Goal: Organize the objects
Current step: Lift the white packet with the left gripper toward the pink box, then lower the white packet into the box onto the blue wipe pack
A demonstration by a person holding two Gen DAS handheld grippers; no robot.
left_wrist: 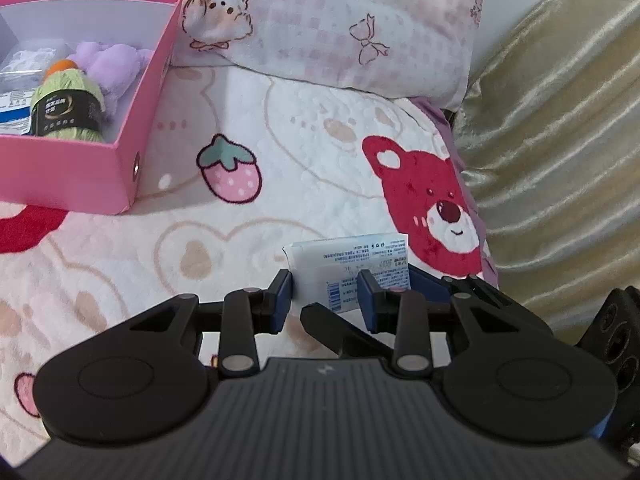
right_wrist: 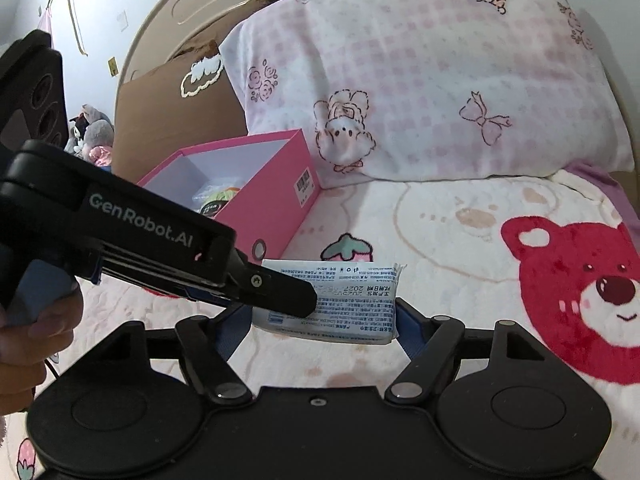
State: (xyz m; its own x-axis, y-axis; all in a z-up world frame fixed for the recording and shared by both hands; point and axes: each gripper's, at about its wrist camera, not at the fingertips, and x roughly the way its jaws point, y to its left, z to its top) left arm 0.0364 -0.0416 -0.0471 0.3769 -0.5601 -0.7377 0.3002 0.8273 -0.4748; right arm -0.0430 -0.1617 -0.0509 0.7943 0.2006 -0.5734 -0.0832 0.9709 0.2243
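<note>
A white plastic packet with blue print point(left_wrist: 352, 268) point(right_wrist: 340, 304) is held just above the bed blanket. My left gripper point(left_wrist: 326, 296) is shut on its near end, and its arm point(right_wrist: 168, 256) crosses the right wrist view from the left. My right gripper point(right_wrist: 324, 320) is shut on the same packet, one blue pad at each side. A pink open box point(left_wrist: 80, 176) point(right_wrist: 256, 208) stands on the blanket to the far left; it holds a green yarn ball point(left_wrist: 68, 108), a purple plush item point(left_wrist: 116, 68) and clear packets.
A pink checked pillow point(right_wrist: 420, 72) lies behind the box. The blanket point(left_wrist: 300, 184) has bear and strawberry prints. A gold curtain point(left_wrist: 560, 140) hangs at the right. A brown cardboard box point(right_wrist: 172, 108) and plush toys point(right_wrist: 90, 132) stand at the far left.
</note>
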